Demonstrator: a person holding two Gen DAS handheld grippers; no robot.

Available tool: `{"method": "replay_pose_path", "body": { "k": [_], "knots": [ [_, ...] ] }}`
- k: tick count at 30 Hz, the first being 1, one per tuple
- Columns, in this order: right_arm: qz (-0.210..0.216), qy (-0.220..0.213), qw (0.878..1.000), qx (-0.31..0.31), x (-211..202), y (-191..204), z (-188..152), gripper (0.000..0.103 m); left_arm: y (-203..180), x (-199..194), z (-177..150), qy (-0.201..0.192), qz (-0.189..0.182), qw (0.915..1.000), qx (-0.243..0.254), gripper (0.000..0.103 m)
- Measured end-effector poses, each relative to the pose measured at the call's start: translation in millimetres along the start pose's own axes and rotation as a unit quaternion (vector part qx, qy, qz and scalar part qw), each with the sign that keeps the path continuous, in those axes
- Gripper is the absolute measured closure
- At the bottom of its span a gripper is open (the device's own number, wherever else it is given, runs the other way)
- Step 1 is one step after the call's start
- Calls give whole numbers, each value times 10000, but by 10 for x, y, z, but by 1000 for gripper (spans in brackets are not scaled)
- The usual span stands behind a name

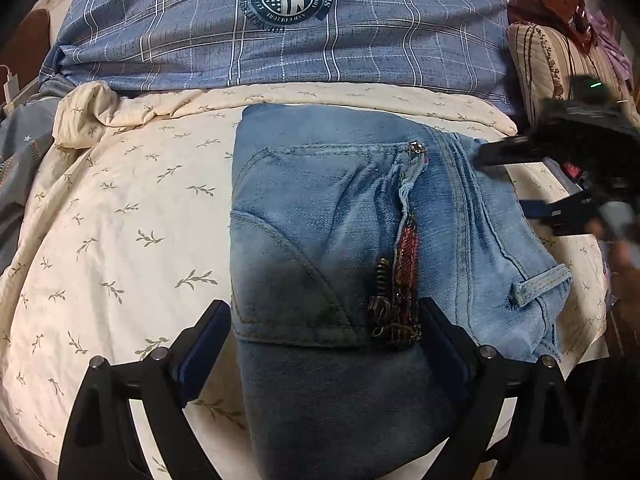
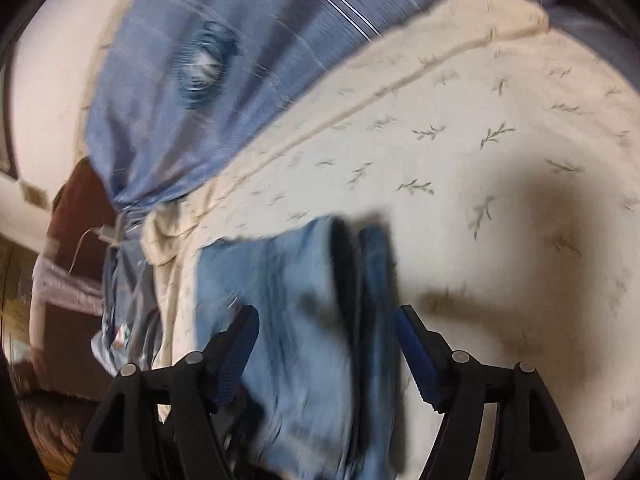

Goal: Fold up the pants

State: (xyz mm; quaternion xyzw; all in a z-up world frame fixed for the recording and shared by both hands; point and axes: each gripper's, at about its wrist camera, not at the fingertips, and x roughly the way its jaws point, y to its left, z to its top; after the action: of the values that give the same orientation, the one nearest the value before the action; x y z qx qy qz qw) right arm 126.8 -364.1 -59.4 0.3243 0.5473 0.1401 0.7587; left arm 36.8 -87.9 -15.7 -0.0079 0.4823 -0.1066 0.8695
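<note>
Folded light-blue jeans (image 1: 320, 220) lie on a cream bedspread (image 1: 120, 220) printed with small leaves, fly and zipper facing up. My left gripper (image 1: 322, 344) stands open over the near end of the jeans: one finger is at their left edge, the other rests above the zipper. My right gripper (image 1: 516, 182) reaches in from the right at the jeans' far right edge, fingers apart. The right wrist view is blurred; there the right gripper (image 2: 326, 344) is open, and the jeans (image 2: 280, 300) lie between its fingers with a gap on both sides.
A blue plaid quilt (image 1: 280, 32) is bunched along the far side of the bed. A striped cushion (image 1: 560, 60) and a brown bag (image 1: 548, 0) sit at the back right. A white charger (image 1: 10, 84) lies at the left. The bed's edge runs close on the right.
</note>
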Motion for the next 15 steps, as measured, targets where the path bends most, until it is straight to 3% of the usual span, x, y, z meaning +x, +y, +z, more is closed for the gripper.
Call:
{"method": "replay_pose_path", "body": {
  "k": [1,2,3,5,6,7,9,10,12,14,15],
  "knots": [
    [168,131,9997,93,80,-37,26,29,6,2,-3,3,-12,10000,-12,9],
    [351,196,9991,93,126,-48,0,37,16,2,-5,2,-22,10000,-24,9],
    [341,184,9992,-96,125,16,-19,58,21,4,-3,5,-37,10000,-37,9],
    [1,-63,9990,-449,19,171,-84,76,28,7,3,-7,-47,10000,-59,9],
    [-92,-177,9985,-516,-37,187,-111,79,28,9,2,-23,-55,9999,-82,8],
    [-436,-408,9952,-781,-67,270,-125,80,23,16,-2,-17,-67,9999,-91,9],
    [-940,-211,9911,-914,190,235,-133,78,-8,34,-7,-6,-52,10000,-51,8],
    [-777,-246,9938,-752,192,144,-125,76,-6,25,-12,-32,-16,10000,-40,8],
    [-555,-204,9965,-585,129,155,-89,60,3,15,-20,-37,-8,10000,-60,7],
    [-775,-309,9937,-754,-40,236,-78,39,18,8,-25,-37,-30,9999,-113,7],
    [-862,-460,9920,-803,-84,313,-93,39,23,5,-30,-36,-42,9999,-140,7]
  ]
}}
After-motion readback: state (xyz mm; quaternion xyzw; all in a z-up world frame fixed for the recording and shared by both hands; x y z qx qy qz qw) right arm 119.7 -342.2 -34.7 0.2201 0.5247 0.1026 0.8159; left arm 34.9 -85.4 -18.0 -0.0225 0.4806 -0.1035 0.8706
